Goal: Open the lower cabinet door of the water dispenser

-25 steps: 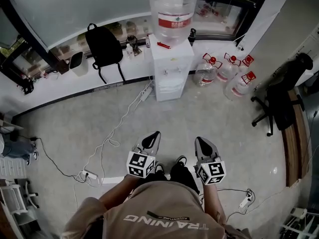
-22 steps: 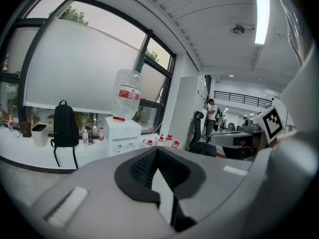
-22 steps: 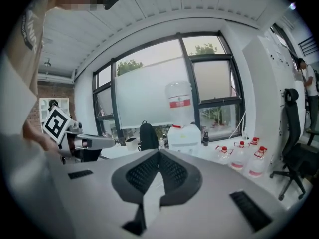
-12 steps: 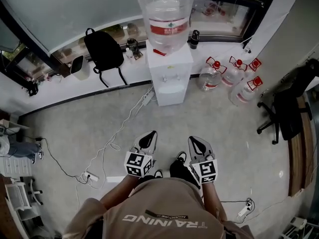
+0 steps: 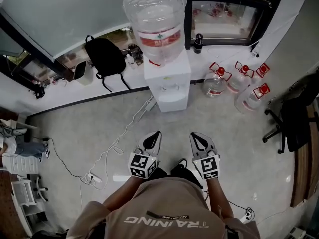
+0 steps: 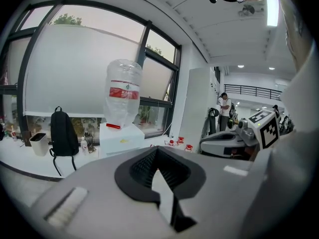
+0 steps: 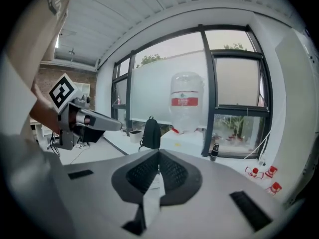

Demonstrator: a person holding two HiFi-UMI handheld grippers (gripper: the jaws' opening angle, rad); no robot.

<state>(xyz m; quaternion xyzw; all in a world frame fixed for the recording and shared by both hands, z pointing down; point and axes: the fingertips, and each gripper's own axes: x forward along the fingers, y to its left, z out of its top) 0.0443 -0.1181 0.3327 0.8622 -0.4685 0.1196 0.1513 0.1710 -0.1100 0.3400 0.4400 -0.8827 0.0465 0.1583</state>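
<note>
Facing the person: water dispenser (image 5: 167,78), white, against the window wall. It stands straight ahead of both grippers and well apart from them.
Lower cabinet door (image 5: 173,102): looks shut, but the steep head view squeezes the front to a thin strip. In both gripper views each gripper's own body covers it.
Bottle (image 5: 154,19): large and clear, upside down on top of the dispenser.
Label (image 5: 160,38): red band with white print and a small green mark, too small to read.
Shirt (image 5: 164,218): "TRAINING" in white, upside down in the head view. The finer line by it cannot be read.
Left gripper (image 5: 153,138): jaws closed against each other, nothing between them.
Right gripper (image 5: 199,141): jaws likewise pressed together and empty.
Since a second ago: the dispenser shows larger and further left in the head view, and the bottle now reaches the top edge. Both grippers have come closer to the dispenser with their jaws shut as before.
Backpack (image 5: 104,56): black, leaning on the wall left of the dispenser.
Spare bottles (image 5: 239,83): clear with red caps, on the floor (image 5: 75,133) to the dispenser's right.
Cable (image 5: 122,133): white, running from beside the dispenser to a power strip (image 5: 92,177).
Chair (image 5: 294,118): dark, cut off by the right edge.
</note>
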